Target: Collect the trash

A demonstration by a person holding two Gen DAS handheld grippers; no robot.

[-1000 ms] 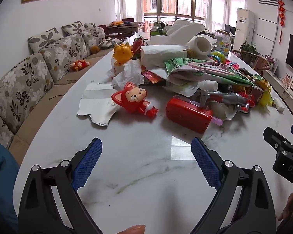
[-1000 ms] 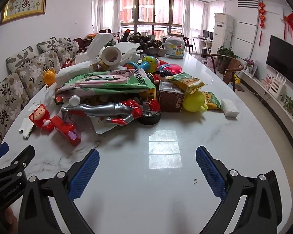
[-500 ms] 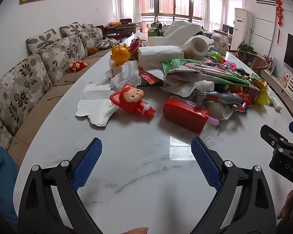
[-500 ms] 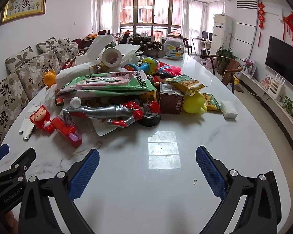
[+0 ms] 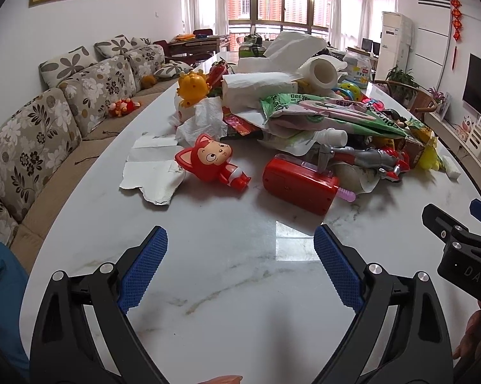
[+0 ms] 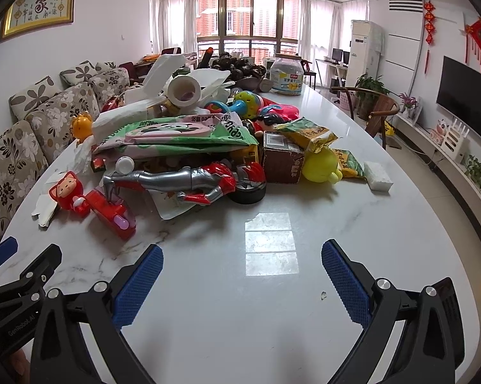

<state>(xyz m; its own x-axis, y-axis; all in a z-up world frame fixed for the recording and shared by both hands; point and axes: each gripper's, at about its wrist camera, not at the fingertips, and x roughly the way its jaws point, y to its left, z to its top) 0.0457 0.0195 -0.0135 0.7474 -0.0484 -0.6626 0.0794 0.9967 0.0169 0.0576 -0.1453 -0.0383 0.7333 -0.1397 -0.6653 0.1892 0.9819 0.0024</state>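
Note:
A heap of toys and trash covers the middle of the white marble table (image 5: 234, 275). Torn white paper (image 5: 150, 172) and crumpled tissue (image 5: 202, 121) lie at its left edge, beside a red fox toy (image 5: 211, 163) and a red toy block (image 5: 299, 182). Green wet-wipe packs (image 6: 176, 134), a paper roll (image 6: 184, 91) and yellow snack wrappers (image 6: 310, 134) sit in the heap. My left gripper (image 5: 240, 243) is open over bare table, short of the heap. My right gripper (image 6: 242, 254) is open too, with nothing between its fingers.
A floral sofa (image 5: 32, 134) runs along the table's left side. A silver and red action figure (image 6: 182, 179), a brown box (image 6: 282, 160), a yellow toy (image 6: 320, 168) and a white sponge (image 6: 378, 176) lie near the heap. A chair (image 6: 378, 112) stands at the right.
Both grippers have drifted slightly; the heap sits a little farther off in the left wrist view. Both stay open and nothing was picked up.

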